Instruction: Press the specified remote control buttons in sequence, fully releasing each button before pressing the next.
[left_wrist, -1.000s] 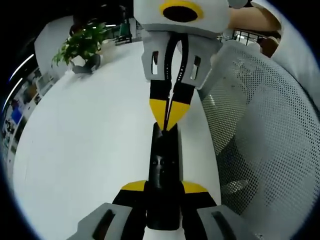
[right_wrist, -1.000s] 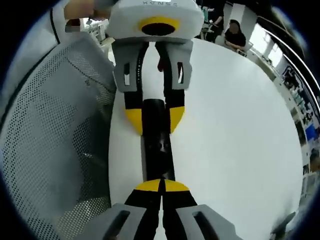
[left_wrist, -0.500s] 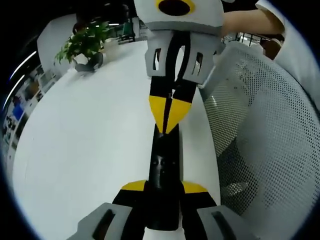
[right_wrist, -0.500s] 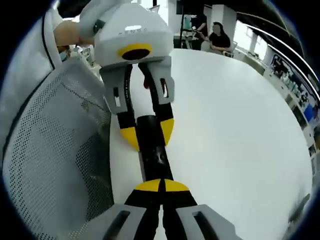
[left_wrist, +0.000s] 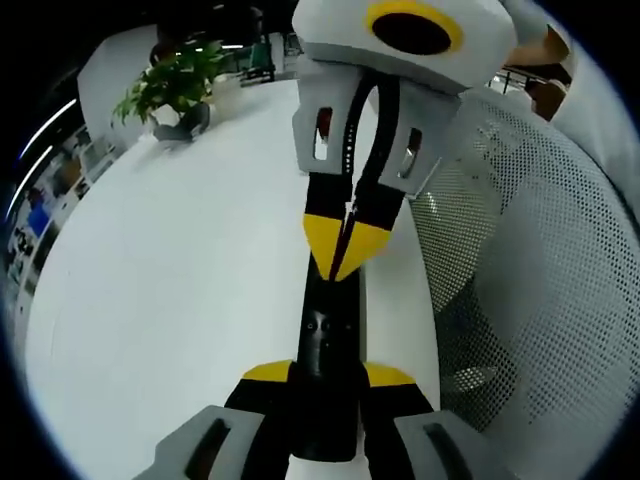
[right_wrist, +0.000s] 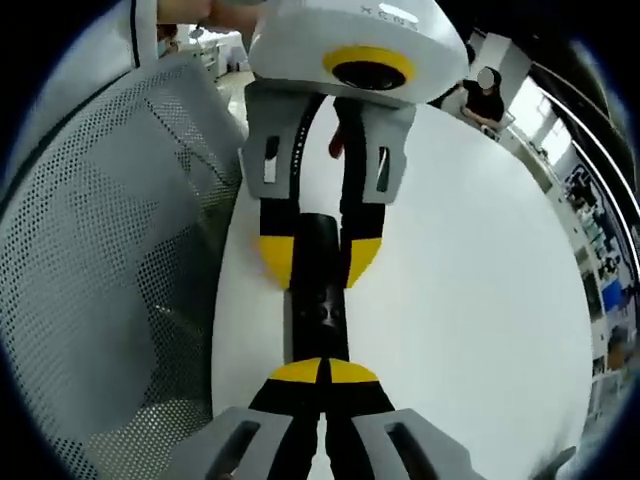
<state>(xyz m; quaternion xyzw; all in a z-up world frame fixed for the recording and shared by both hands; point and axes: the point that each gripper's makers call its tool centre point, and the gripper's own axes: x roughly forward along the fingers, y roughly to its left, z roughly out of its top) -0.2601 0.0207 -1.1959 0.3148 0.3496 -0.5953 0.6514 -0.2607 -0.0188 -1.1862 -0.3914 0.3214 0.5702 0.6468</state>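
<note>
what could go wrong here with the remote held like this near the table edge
The left gripper clamps only one end of the remote control, so a hard press by the closed right gripper might lever it loose. The remote lies near the white table edge beside the mesh chair, so it might slide off.

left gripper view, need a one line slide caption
Left gripper clamps the black remote while the right gripper's closed tips touch it.
</note>
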